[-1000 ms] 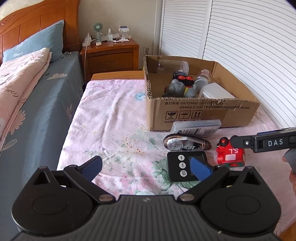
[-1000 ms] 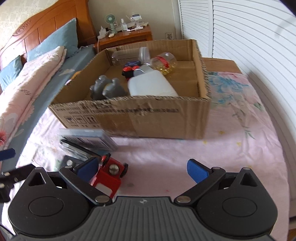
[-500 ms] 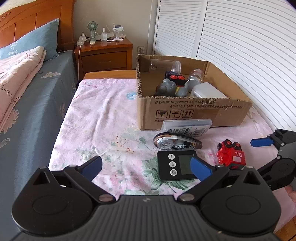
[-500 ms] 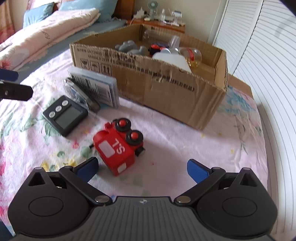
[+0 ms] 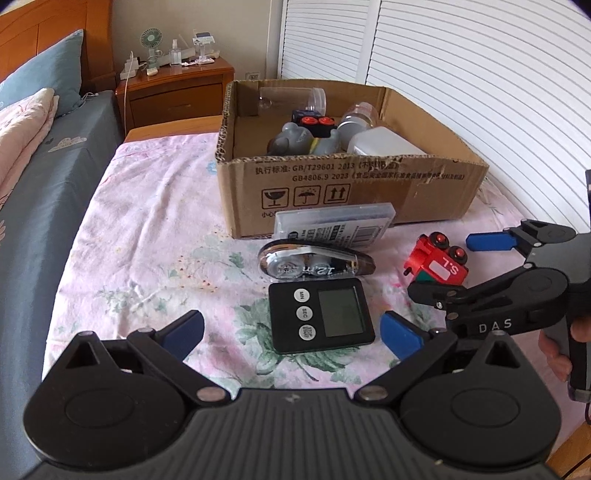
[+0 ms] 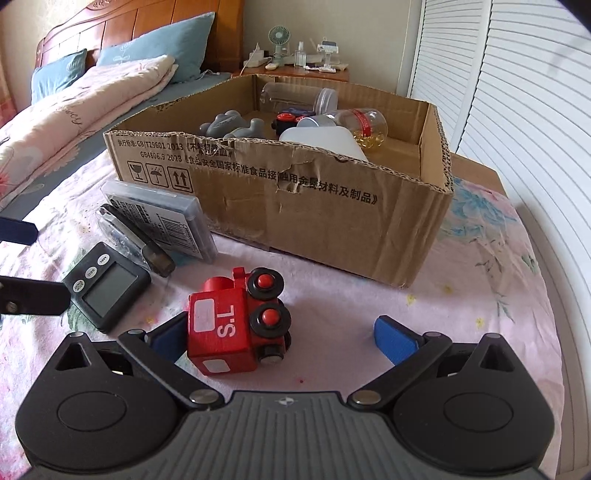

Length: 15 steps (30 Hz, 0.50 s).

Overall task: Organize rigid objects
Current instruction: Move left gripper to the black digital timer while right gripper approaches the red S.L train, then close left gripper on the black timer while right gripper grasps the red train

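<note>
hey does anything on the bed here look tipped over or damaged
Yes. The red toy train lies on its side, wheels facing sideways, between the open right gripper fingers. The cardboard box has a torn, ragged front wall.

toy train (image 6: pixel 236 325) right of timer (image 6: pixel 107 288), cardboard box (image 6: pixel 295 206) behind both

"S.L" on the red toy train (image 6: pixel 229 325); "DAS" on the right gripper (image 5: pixel 476 266).

Setting: home bedroom. Carved wooden headboard (image 6: pixel 140 33), blue pillows (image 6: pixel 159 44), pink floral quilt (image 6: pixel 74 107), wooden nightstand (image 5: pixel 173 92), white louvred doors (image 5: pixel 461 66).
</note>
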Each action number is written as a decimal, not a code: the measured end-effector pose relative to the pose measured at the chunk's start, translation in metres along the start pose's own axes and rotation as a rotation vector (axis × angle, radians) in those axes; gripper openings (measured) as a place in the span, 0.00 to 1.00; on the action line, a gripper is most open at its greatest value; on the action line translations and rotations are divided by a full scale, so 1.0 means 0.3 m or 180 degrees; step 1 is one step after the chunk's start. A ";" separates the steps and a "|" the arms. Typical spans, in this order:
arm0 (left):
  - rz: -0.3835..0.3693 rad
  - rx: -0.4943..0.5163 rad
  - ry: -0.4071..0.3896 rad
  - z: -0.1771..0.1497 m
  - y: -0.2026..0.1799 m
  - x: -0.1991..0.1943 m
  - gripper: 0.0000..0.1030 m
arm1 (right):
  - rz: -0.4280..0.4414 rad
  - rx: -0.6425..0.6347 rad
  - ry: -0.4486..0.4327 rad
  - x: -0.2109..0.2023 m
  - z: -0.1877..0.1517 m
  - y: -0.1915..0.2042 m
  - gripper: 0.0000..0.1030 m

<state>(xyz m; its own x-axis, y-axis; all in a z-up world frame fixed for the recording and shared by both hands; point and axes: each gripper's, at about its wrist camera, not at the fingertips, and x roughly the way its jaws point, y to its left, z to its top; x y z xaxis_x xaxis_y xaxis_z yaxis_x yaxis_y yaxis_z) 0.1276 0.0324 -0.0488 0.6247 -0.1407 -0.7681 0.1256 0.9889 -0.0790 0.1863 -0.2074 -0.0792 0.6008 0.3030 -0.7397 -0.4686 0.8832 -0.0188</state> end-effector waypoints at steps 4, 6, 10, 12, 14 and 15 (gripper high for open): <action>-0.0070 0.0004 0.0040 -0.001 -0.017 0.048 0.98 | 0.0007 -0.0005 -0.0060 -0.004 -0.012 -0.003 1.00; -0.0054 0.0031 0.0074 -0.002 -0.025 0.072 0.98 | 0.0012 -0.0014 -0.0080 -0.005 -0.015 -0.003 1.00; 0.0074 0.0103 0.0074 -0.011 -0.038 0.103 0.98 | 0.0048 -0.0048 -0.0091 -0.008 -0.020 -0.010 1.00; 0.0132 0.0187 0.0062 -0.014 -0.041 0.105 0.99 | 0.0060 -0.0064 -0.0099 -0.008 -0.022 -0.011 1.00; 0.0120 0.0173 0.0057 -0.020 -0.025 0.100 0.99 | 0.0070 -0.0074 -0.0108 -0.008 -0.025 -0.012 1.00; 0.0137 0.0173 0.0047 -0.022 -0.014 0.097 0.99 | 0.0074 -0.0079 -0.0113 -0.009 -0.026 -0.012 1.00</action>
<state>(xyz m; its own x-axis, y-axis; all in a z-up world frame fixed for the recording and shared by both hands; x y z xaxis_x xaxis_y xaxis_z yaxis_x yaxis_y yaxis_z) 0.1401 0.0244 -0.0751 0.6189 -0.0970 -0.7794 0.1409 0.9900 -0.0114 0.1813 -0.2142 -0.0826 0.6120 0.3363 -0.7158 -0.4982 0.8668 -0.0188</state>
